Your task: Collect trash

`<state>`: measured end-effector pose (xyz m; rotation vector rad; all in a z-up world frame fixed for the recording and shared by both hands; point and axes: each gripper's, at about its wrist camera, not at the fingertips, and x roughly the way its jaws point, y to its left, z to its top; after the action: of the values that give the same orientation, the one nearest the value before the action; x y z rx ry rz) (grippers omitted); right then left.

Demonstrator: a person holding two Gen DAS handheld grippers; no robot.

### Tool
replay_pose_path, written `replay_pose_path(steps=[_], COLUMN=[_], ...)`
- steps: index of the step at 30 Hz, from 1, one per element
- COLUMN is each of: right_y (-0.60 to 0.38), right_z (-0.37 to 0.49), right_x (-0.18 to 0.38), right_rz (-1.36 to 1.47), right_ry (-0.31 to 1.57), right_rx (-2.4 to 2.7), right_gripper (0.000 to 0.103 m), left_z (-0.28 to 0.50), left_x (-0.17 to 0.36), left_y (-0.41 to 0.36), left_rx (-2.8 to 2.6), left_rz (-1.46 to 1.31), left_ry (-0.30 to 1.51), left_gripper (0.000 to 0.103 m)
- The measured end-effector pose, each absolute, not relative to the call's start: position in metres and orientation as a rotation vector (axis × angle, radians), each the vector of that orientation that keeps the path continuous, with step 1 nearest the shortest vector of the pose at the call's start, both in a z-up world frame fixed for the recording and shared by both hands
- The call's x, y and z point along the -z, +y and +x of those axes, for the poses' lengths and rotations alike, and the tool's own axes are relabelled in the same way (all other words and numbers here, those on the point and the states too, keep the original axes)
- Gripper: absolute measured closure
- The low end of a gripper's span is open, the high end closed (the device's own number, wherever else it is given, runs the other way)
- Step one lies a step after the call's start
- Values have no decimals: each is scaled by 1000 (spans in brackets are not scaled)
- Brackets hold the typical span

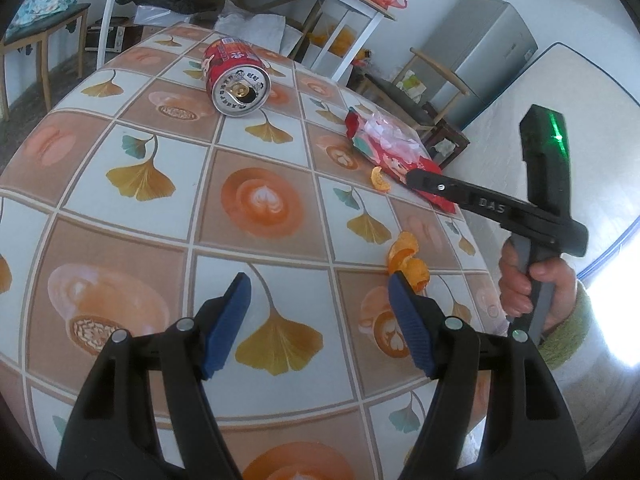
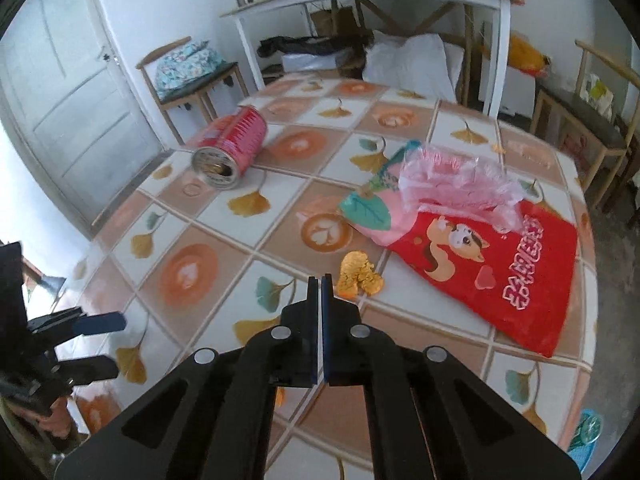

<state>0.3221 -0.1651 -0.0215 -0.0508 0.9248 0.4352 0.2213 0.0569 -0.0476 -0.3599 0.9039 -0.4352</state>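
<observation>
The trash was seen scattered over a tabletop [image 2: 224, 248] covered by a cloth printed with ginkgo leaves and coffee cups. The largest piece, a flat red snack bag [image 2: 500, 276] with a cartoon squirrel, lay toward the right edge, with a pink packet [image 2: 372, 216] and a crumpled clear wrapper [image 2: 460, 184] resting at its far end. The bag was judged to be light, limp and slick, so it would best be pinched at a free corner or edge and lifted rather than dragged. A red drink can [image 1: 236, 76] lay on its side toward the far left, its opened end turned toward the cameras; it was judged light, stiff but easily dented, and apt to roll, so a hold across the rim or the body would be needed. Orange peel was spread in small pieces: one [image 2: 358, 276] just beside the bag, another curled piece [image 1: 408, 264] nearer the table edge. These were judged soft, featherlight and brittle, to be taken by a raised curl. The right gripper [image 2: 321, 280] was seen with its fingers clenched together on nothing, the tips just beside the peel. The left gripper [image 1: 320, 312] was held with fingers released and wide apart above bare cloth, nothing between them.
</observation>
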Motion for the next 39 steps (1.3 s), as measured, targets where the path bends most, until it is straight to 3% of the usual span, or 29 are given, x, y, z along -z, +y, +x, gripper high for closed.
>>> replay_pose_path(steps=[3,5,7,12,14,17,30,35,39], right_y=[-159,-154,-149,-150,-153,-159,-189,-177,-162], right_z=[331,339,347,360,361,360,319,272,254], right_x=[26,34,44,58,57,55,21,-3,10], right_rz=[-111,-139,-176,-157,-137,-85,128,96,40], right_ry=[935,950,956,976,981,986,938,909,950], right_rx=[-403,-396,-378,-366,-379,-395,-489,-581,-596], right_gripper=[97,64,58,59,85,97,99,98,98], left_z=[219,218,216,214,215,217,219,220,220], left_x=[47,47,47,45,46,48,49,51,50], left_y=[54,54,53,55,56,55,50,52,50], left_rx=[439,443,444,440,437,436,444,437,443], left_rz=[-357,-354,-351,-345,-347,-350,-348,-349,-346], left_ry=[908,908,910,909,912,921,930,936,939], left_gripper=[36,36,36,36,36,36,36,36,36])
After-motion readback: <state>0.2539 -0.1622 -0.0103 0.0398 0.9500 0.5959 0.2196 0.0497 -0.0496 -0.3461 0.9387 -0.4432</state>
